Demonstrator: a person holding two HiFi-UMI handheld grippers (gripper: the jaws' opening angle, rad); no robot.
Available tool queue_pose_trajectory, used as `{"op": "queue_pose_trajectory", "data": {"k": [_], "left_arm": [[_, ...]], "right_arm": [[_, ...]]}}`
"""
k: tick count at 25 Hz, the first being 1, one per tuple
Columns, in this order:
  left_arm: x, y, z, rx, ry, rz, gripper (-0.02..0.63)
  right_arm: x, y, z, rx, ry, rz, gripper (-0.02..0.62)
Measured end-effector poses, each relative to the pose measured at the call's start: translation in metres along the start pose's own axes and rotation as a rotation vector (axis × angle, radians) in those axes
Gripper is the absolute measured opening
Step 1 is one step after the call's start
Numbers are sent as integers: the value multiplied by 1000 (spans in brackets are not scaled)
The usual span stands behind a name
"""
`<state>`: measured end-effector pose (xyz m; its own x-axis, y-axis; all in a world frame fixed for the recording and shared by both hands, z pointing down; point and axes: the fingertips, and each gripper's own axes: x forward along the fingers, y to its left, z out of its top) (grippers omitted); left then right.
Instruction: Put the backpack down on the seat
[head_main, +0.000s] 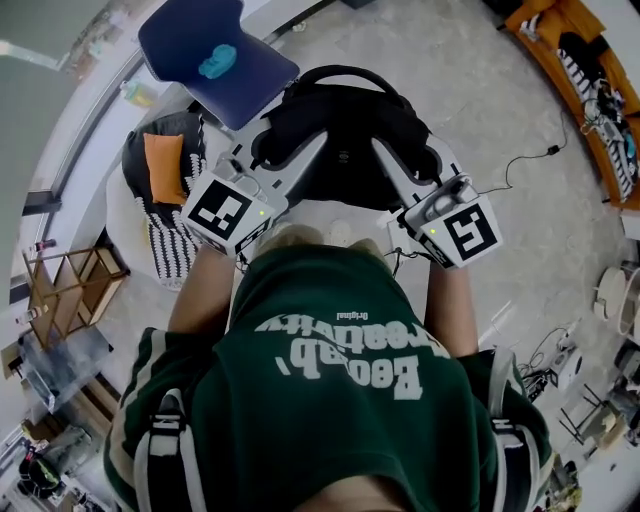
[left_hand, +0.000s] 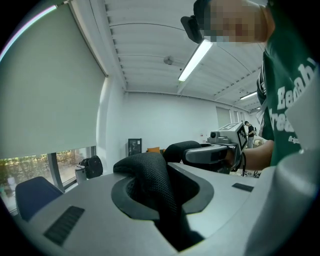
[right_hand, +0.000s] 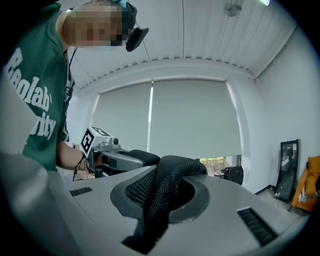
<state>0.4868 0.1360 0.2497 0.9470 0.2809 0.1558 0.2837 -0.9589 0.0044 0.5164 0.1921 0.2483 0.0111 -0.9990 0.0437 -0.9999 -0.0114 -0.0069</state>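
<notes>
As the left tongs (head_main: 262, 152) and right tongs (head_main: 428, 155) each clench a padded mesh strap (left_hand: 150, 175), the soft backpack (head_main: 340, 150) hangs between them, likely floppy and fairly heavy, not yet on the blue seat (head_main: 215, 50).

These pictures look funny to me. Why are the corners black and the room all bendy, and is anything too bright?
Head view: the wide lens curves the floor around the backpack; light is even. Left gripper view: the round lens leaves black corners, the ceiling lamp glares white, the strap looks sharp. Right gripper view: black corners again; the blind glows pale.
</notes>
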Motion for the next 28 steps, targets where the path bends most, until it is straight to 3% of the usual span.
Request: {"op": "queue_pose_trajectory", "data": {"k": [6, 11, 21, 28], "left_arm": [[-18, 16, -9, -41, 6, 56, 84], [-65, 34, -19, -59, 7, 114, 84], [-218, 80, -34, -64, -2, 280, 84], [-353, 107, -53, -76, -1, 403, 86]], "right_arm": [[24, 10, 1, 21, -15, 42, 72], [58, 47, 1, 15, -12, 104, 72], [150, 176, 11, 29, 7, 264, 72], [217, 297, 11, 35, 12, 394, 72]]}}
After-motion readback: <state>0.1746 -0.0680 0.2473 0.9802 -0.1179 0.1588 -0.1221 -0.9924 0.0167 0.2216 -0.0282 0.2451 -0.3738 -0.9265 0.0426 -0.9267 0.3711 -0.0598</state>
